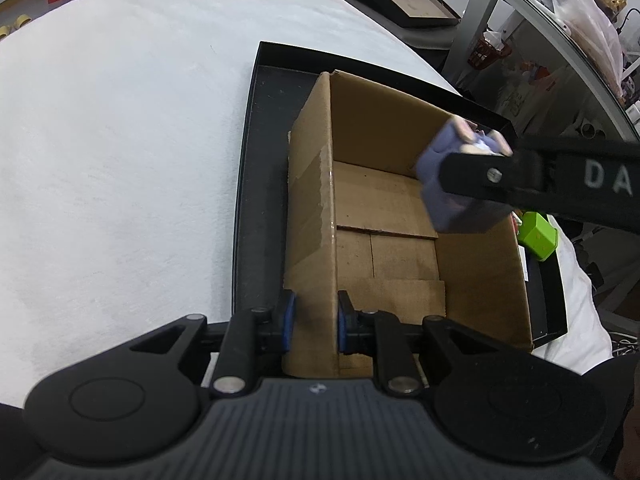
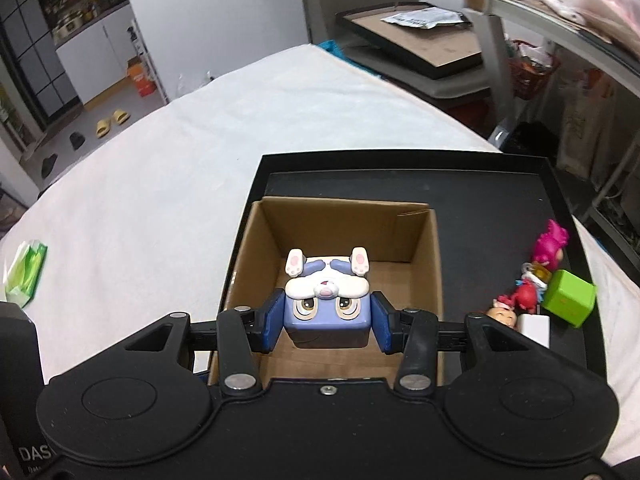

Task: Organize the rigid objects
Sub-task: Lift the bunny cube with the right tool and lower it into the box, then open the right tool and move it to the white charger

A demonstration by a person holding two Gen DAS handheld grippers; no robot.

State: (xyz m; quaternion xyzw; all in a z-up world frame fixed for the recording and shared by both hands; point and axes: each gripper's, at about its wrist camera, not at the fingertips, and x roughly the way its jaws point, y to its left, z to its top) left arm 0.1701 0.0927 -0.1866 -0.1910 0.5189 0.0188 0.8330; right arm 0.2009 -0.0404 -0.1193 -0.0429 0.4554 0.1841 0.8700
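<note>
An open cardboard box (image 1: 476, 280) stands in a black tray (image 1: 256, 184) on a white cloth. My left gripper (image 1: 314, 322) is shut on the box's near left wall. My right gripper (image 2: 326, 322) is shut on a purple cube toy with a rabbit face (image 2: 326, 304) and holds it over the box's open top (image 2: 344, 216). In the left wrist view the same toy (image 1: 448, 200) hangs above the box's right side, gripped by the right gripper's black finger (image 1: 520, 180). The box floor looks bare.
On the tray's right side lie a green cube (image 2: 568, 300), a pink figure (image 2: 550, 246), small red figures (image 2: 524, 296), a doll head (image 2: 502, 314) and a white block (image 2: 534, 330). A green packet (image 2: 26, 272) lies on the cloth at left. Shelving stands at right.
</note>
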